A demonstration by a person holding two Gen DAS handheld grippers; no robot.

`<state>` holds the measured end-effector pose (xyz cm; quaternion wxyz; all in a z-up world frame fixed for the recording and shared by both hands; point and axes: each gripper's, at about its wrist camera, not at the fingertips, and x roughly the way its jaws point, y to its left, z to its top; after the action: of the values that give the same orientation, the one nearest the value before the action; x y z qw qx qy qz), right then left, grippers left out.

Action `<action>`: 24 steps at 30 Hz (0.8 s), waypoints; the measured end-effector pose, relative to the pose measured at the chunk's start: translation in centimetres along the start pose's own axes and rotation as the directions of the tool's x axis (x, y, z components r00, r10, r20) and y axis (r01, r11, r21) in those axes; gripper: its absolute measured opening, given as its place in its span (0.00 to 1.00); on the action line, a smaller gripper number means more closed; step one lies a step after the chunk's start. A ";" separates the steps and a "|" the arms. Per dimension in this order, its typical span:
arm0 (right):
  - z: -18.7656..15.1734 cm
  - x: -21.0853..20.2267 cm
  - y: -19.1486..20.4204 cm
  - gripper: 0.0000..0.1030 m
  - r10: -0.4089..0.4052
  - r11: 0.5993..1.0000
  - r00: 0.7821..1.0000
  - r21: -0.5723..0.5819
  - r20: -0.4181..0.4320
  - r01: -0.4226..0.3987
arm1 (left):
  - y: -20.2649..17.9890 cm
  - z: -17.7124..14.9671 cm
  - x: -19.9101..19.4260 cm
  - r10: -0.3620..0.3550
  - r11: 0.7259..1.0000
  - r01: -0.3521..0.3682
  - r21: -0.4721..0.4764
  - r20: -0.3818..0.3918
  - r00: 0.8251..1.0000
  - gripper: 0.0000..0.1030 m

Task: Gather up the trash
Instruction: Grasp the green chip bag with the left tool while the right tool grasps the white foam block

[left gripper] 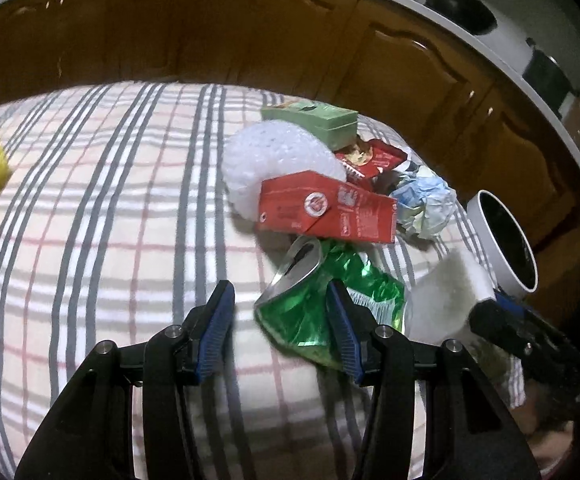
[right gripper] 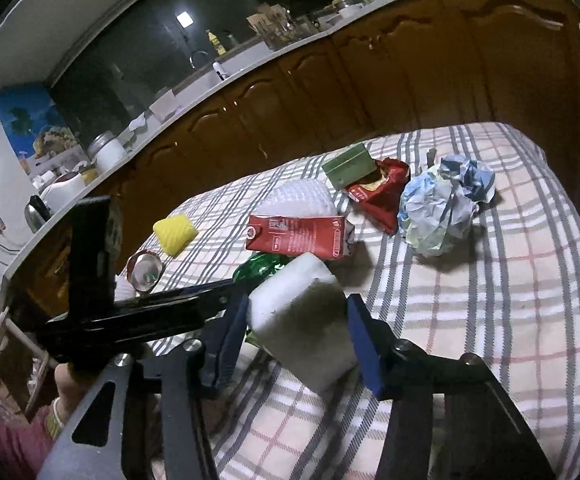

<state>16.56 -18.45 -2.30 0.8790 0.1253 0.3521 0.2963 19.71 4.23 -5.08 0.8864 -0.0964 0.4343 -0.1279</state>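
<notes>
Now right tongs clamp white foam block; left tongs gape beside green can

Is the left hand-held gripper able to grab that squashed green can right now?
Probably yes. The left hand-held gripper stands open right beside the green can, one finger already against it. Nothing lies on top of the can; the red carton sits just behind it.
</notes>
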 end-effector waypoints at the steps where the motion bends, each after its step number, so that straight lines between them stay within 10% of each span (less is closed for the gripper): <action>1: 0.0 -0.3 0.0 0.33 -0.002 1.000 1.000 -0.007 0.004 0.002 | -0.2 0.1 0.0 0.003 1.000 -0.003 0.008 0.005 1.000 0.46; 9: -0.3 -3.5 -0.6 0.23 -0.024 1.000 0.999 0.017 0.041 0.024 | -2.2 0.1 -0.1 -0.010 0.996 0.009 0.084 0.020 1.000 0.17; 24: -1.3 -10.8 -5.7 0.23 -0.128 0.984 0.982 0.143 0.141 0.108 | -9.1 -1.5 -2.8 -0.105 0.982 0.095 0.165 0.059 0.993 0.15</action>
<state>11.93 -29.55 0.16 0.9085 0.1851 0.3110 0.2090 15.51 -3.63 -1.31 0.8978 -0.0500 0.3871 -0.2038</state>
